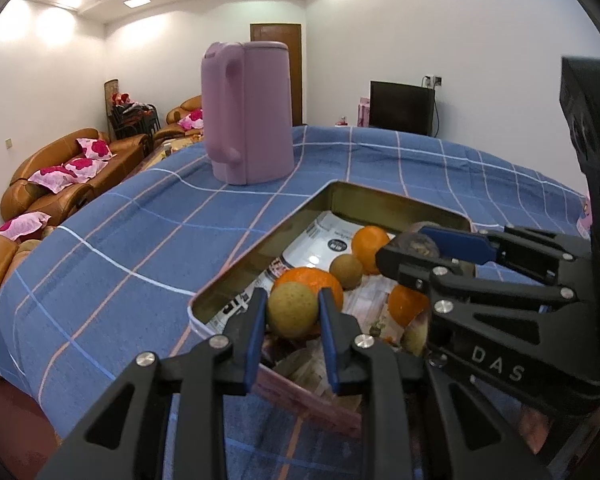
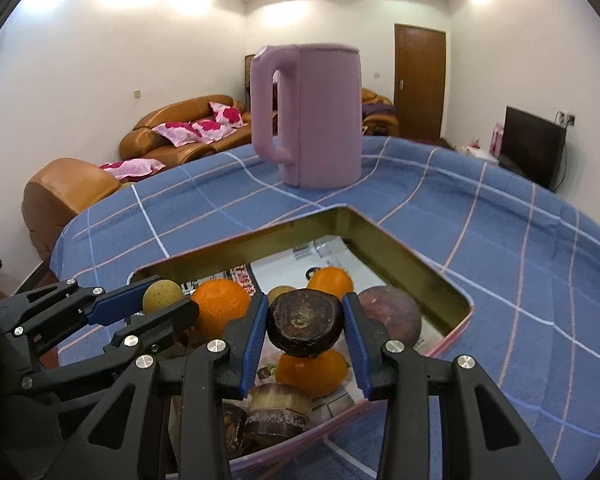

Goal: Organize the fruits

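So we've got both hands loaded over the tin tray [image 2: 400, 252]: left gripper [image 1: 293, 309] is clamped on a yellow-green round fruit [image 1: 292, 308], right gripper [image 2: 305, 322] on a dark purple chunk [image 2: 305, 320]. Looks like drop-off time; next we lower and release beside the oranges [image 2: 220, 306]. Pink kettle [image 2: 312, 116] sits behind on the bench.

The left tool [image 1: 292, 312] is built of black plastic linkage arms with triangular cut-outs, joined by round silver screws, and its two fingers carry blue pads. The right tool [image 2: 305, 322] has the same black links, silver screws and blue pads; its body bears white letters "DAS".
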### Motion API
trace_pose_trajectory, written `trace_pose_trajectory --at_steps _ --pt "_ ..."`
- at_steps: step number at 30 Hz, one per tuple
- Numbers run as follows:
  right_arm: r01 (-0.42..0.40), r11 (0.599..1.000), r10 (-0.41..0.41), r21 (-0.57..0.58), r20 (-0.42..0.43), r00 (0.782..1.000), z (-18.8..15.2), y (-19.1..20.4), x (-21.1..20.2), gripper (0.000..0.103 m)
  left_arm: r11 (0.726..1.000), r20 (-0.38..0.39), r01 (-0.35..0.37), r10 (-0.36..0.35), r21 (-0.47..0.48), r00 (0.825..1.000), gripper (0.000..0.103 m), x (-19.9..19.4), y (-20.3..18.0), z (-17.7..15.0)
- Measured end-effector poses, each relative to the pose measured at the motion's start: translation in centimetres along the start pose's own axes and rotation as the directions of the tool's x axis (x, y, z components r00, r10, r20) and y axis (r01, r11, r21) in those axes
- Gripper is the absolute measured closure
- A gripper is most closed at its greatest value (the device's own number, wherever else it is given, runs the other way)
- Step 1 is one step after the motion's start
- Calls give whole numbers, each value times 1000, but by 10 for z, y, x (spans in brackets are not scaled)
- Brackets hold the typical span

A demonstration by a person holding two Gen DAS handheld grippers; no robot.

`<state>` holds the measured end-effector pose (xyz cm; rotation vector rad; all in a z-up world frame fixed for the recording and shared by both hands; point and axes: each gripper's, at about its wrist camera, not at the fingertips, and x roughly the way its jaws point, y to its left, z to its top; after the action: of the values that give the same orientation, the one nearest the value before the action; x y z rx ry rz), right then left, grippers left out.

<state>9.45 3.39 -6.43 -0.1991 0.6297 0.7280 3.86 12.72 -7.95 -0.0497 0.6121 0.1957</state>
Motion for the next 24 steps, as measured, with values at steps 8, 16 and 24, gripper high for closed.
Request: trace_pose_trajectory --at_steps 8,16,24 --pt "24 1000 -24 20 10 1000 -2 -5 -5 50 1000 -6 16 -16 3 1000 68 -3 0 0" --pt "84 995 -90 57 114 989 -12 -14 -52 29 1000 66 -4 3 16 998 11 -26 -6 0" --pt "232 967 -249 104 189 950 -22 -27 -103 29 1000 107 2 -2 5 994 9 -45 -10 6"
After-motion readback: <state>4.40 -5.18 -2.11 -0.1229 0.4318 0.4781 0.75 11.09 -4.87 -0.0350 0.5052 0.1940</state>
